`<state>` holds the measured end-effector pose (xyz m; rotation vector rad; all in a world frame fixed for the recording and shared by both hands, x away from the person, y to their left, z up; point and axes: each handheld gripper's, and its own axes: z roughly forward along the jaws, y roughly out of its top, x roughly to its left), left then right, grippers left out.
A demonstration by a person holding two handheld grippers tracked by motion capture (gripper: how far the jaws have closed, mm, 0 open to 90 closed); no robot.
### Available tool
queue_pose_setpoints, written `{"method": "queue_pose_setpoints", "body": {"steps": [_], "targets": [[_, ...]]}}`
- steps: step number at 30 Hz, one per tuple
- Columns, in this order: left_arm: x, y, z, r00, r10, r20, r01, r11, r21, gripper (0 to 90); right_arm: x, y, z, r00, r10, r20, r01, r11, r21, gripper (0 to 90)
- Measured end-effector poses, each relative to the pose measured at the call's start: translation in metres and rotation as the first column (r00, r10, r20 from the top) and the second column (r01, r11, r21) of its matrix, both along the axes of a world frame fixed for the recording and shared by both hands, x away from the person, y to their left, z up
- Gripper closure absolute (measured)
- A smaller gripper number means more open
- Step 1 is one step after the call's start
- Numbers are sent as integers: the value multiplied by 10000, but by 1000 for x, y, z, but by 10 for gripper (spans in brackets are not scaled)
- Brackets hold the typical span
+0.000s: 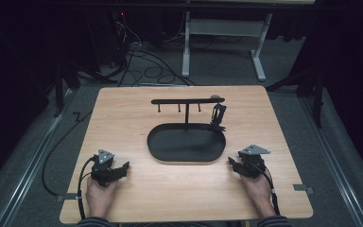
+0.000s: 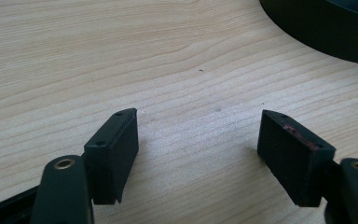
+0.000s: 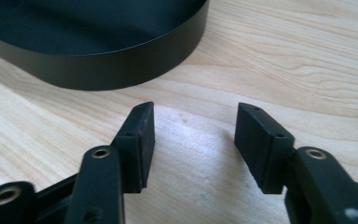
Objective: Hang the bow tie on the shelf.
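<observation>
A black oval tray [image 1: 160, 150] lies at the middle of the wooden table [image 1: 123, 109], with a thin post rising from its far rim to a horizontal bar [image 1: 187, 100] that carries small hooks. A dark object [image 1: 218, 115] hangs from the bar's right end. My left gripper [image 1: 124, 166] rests on the table left of the tray, open, nothing between its jaws. My right gripper [image 1: 231, 163] rests right of the tray, open and empty. The tray's wall [image 3: 121, 70] is close in the right gripper view, and its edge [image 2: 326, 32] sits top right in the left gripper view.
Bare wood lies between both sets of jaws and along the table's front. Beyond the far edge are floor cables [image 1: 146, 66] and a white table frame [image 1: 222, 42]. A cable [image 1: 59, 142] trails off the table's left side.
</observation>
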<state>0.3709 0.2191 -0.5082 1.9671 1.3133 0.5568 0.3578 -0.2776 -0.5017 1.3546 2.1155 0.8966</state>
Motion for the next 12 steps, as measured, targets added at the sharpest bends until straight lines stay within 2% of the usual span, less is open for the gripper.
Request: {"method": "queue_pose_setpoints", "body": {"steps": [4, 12], "targets": [[0, 0, 0, 10000, 2, 2, -2, 10000, 11, 295, 0, -2, 0, 9999, -39, -162, 42, 9998, 188, 449], [0, 0, 0, 10000, -6, -1, 6, 10000, -4, 295, 0, -2, 0, 9998, -56, -170, 59, 9998, 188, 449]]}}
